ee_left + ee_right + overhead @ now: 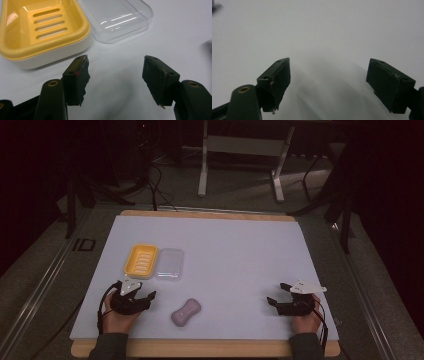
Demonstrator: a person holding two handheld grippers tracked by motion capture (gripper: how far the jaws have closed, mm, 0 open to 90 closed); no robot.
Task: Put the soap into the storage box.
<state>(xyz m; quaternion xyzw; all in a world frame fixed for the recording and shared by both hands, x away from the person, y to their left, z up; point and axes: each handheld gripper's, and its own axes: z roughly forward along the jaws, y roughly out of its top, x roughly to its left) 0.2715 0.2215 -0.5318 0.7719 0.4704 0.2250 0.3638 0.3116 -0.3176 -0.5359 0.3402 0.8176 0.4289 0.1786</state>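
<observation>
Fingers (76, 80) of the left gripper (134, 299) are spread apart and hold nothing, resting low over the white counter (240, 255). Just ahead of them stands the yellow soap dish (141, 261), with the clear lid (169, 264) touching its right side. The pink soap bar (186, 312) lies on the counter just right of the left gripper. The right gripper (294, 301), fingers (275, 80) likewise apart and empty, rests well apart near the right edge.
</observation>
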